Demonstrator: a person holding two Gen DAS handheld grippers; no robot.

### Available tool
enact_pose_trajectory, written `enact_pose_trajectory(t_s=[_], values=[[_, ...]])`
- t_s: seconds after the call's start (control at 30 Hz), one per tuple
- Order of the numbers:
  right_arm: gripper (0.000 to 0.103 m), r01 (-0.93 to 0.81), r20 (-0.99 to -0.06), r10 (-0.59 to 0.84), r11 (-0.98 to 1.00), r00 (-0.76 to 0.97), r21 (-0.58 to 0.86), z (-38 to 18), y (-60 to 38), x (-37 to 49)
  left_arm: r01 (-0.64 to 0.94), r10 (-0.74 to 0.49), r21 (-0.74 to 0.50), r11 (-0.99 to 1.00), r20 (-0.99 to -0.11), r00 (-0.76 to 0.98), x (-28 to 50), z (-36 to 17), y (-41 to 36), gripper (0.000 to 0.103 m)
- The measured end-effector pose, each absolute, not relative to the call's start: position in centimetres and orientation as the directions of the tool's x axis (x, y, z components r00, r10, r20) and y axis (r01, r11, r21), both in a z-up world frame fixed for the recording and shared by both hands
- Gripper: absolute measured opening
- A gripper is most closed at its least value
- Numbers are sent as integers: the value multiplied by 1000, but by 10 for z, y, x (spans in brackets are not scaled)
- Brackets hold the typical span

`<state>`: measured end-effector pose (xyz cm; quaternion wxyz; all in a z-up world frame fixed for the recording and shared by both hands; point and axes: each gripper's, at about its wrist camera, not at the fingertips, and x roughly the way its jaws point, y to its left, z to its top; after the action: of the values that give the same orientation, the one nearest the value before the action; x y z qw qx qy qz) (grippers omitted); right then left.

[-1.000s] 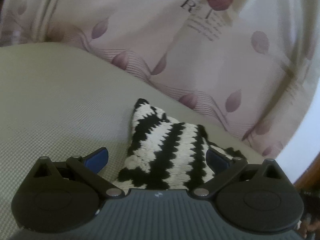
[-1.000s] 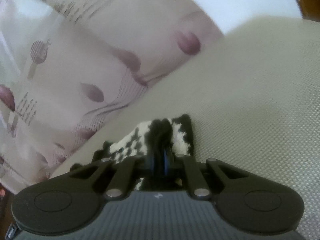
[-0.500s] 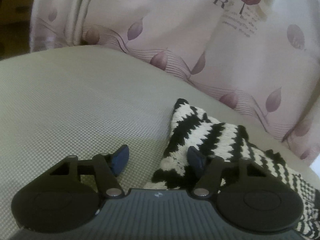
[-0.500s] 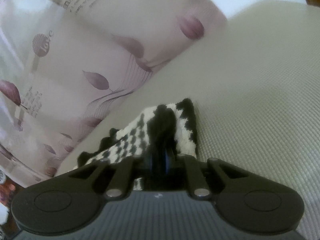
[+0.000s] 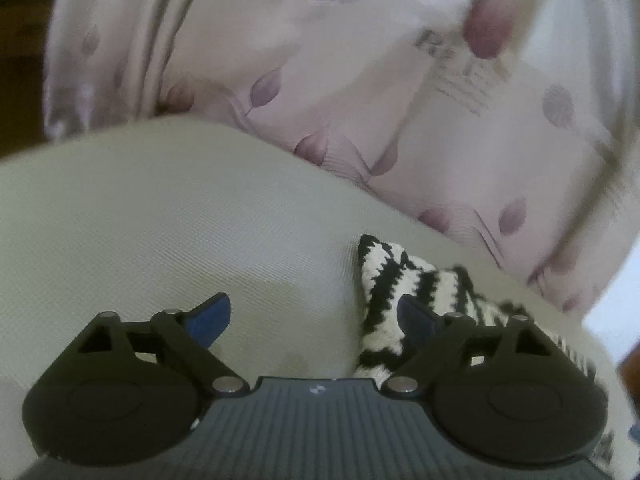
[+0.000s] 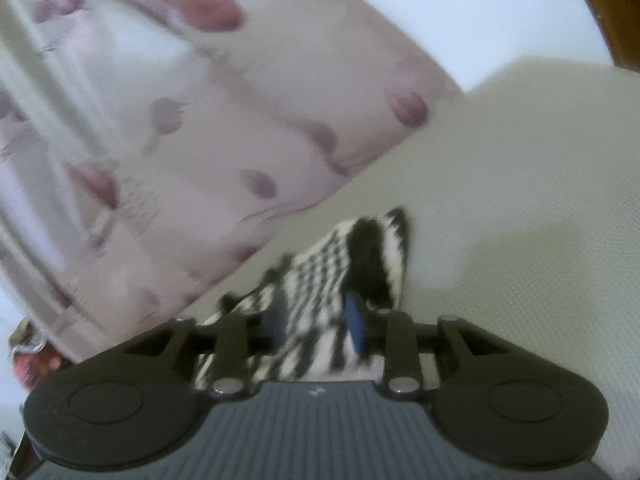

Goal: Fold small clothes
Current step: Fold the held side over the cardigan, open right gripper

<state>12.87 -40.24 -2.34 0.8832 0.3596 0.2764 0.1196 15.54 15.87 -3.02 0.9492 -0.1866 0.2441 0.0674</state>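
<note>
A small black-and-white striped knit garment (image 5: 384, 280) lies bunched on a pale textured cushion (image 5: 160, 220), close to its far edge. My left gripper (image 5: 314, 316) is open and its jaws are widening. Nothing is between them, and the knit sits just behind the right finger (image 5: 416, 316). In the right wrist view the same knit garment (image 6: 376, 248) rises in a fold ahead of my right gripper (image 6: 316, 322). Its jaws are opening, with the blue pads apart and cloth showing in the gap, loose from them.
A pink curtain (image 5: 320, 100) with purple leaf prints hangs right behind the cushion, also seen as the curtain (image 6: 200, 140) at the left. A white wall (image 6: 440, 8) and a brown wooden edge (image 6: 600, 0) lie beyond. Bare cushion (image 6: 520, 200) stretches to the right of the garment.
The right gripper was shut on the knit fold and has parted its jaws and drawn back. The left gripper narrowed, widened again and shifted left, so the knit is no longer between its fingers.
</note>
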Motion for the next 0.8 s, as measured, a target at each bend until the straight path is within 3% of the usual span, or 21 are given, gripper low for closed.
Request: enact_pose_trajectory(t_s=[0.07, 0.2, 0.33, 0.57, 0.63, 0.7, 0.77, 0.8], values=[[50, -26, -393, 417, 712, 820, 702, -26, -396, 108, -120, -23, -258, 959, -491, 871, 150, -23, 148, 77], [51, -29, -381, 432, 691, 817, 722, -35, -378, 84, 106, -259, -320, 942, -486, 835, 138, -19, 106, 72], [51, -69, -373, 452, 705, 810, 706, -30, -361, 81, 170, -384, -409, 896, -524, 760, 148, -39, 66, 73], [53, -79, -405, 478, 716, 780, 693, -39, -349, 79, -32, -288, -525, 850, -515, 808, 197, -66, 73, 73], [53, -72, -415, 481, 715, 772, 696, -45, -347, 79, -85, -220, -510, 856, -508, 833, 204, -65, 79, 73], [53, -61, -422, 486, 707, 765, 704, -51, -345, 80, -180, -112, -492, 852, -507, 854, 198, -66, 88, 67], [53, -55, -429, 487, 707, 761, 705, -56, -345, 81, -233, -87, -537, 811, -504, 859, 193, -71, 105, 47], [53, -61, -426, 487, 709, 762, 702, -56, -345, 80, -241, -93, -560, 792, -502, 860, 191, -74, 111, 45]])
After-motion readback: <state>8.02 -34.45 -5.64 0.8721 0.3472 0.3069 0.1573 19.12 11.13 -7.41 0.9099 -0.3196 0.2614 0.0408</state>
